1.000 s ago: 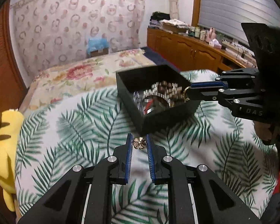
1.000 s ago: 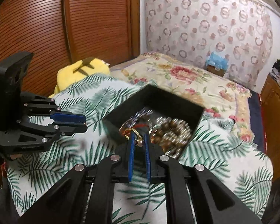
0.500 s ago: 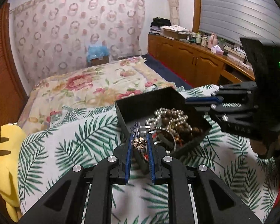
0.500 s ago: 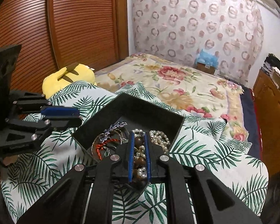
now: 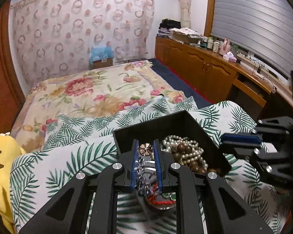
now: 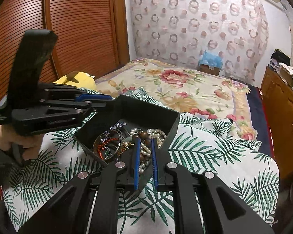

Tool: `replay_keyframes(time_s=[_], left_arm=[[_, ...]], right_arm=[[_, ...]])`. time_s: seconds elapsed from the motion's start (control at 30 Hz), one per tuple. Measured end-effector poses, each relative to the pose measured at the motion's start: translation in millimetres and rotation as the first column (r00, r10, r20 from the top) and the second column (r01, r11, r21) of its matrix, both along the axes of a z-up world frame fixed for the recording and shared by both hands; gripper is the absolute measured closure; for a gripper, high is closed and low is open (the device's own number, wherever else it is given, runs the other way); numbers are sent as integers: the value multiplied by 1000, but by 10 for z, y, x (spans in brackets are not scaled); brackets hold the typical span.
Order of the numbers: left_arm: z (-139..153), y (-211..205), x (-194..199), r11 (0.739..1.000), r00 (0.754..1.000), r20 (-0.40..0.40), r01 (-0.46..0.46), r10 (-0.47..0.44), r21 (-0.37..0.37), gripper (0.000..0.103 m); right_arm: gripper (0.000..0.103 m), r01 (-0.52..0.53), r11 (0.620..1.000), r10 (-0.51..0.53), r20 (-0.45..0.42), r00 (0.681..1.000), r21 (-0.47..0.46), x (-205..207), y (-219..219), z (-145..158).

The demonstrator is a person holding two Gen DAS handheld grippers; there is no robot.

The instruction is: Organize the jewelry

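A black open box (image 5: 166,123) (image 6: 144,110) sits on the palm-leaf cloth and holds a pearl necklace (image 5: 187,148) (image 6: 146,152), brown wooden beads (image 5: 182,148) (image 6: 143,135), bangles and a red cord bracelet (image 6: 103,148). My left gripper (image 5: 146,146) is shut on a small bronze flower-shaped piece (image 5: 146,148) and holds it over the box's near left part. In the right wrist view it reaches over the box's left rim (image 6: 99,101). My right gripper (image 6: 145,142) is open a little and empty, just above the beads. It shows at the right of the left wrist view (image 5: 238,138).
The box stands on a bed with palm-leaf cloth (image 5: 68,156) and a floral quilt (image 5: 99,89) behind. A yellow plush toy (image 5: 0,156) lies at the left edge. A wooden cabinet (image 5: 205,72) runs along the right. A wooden slatted door (image 6: 68,29) is left.
My left gripper lifted the flower piece from the cloth and carried it over the box. My right gripper let go of a gold ring into the box and drew back to the right.
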State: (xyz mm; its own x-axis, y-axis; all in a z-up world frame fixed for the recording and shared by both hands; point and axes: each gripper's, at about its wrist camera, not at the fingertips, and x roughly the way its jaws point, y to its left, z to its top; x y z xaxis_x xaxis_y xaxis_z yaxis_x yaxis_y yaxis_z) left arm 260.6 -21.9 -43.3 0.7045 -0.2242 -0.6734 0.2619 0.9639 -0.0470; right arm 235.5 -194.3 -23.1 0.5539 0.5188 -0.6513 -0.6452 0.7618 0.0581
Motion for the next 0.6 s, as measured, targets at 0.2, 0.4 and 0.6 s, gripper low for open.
replay_keyframes(time_s=[0.2, 0.4, 0.6], left_arm=[[-26, -26, 112, 1000, 1000, -13, -12, 11, -10, 88], [-20, 19, 39, 999, 999, -6, -33, 33, -15, 67], [32, 74, -136, 997, 997, 23, -71, 72, -14, 29]], right_arm=[[91, 13, 1000, -13, 3, 1000, 3, -22, -28, -7], [86, 51, 999, -51, 6, 999, 6, -19, -81, -30], [68, 112, 994, -112, 12, 994, 20, -44, -153, -43]])
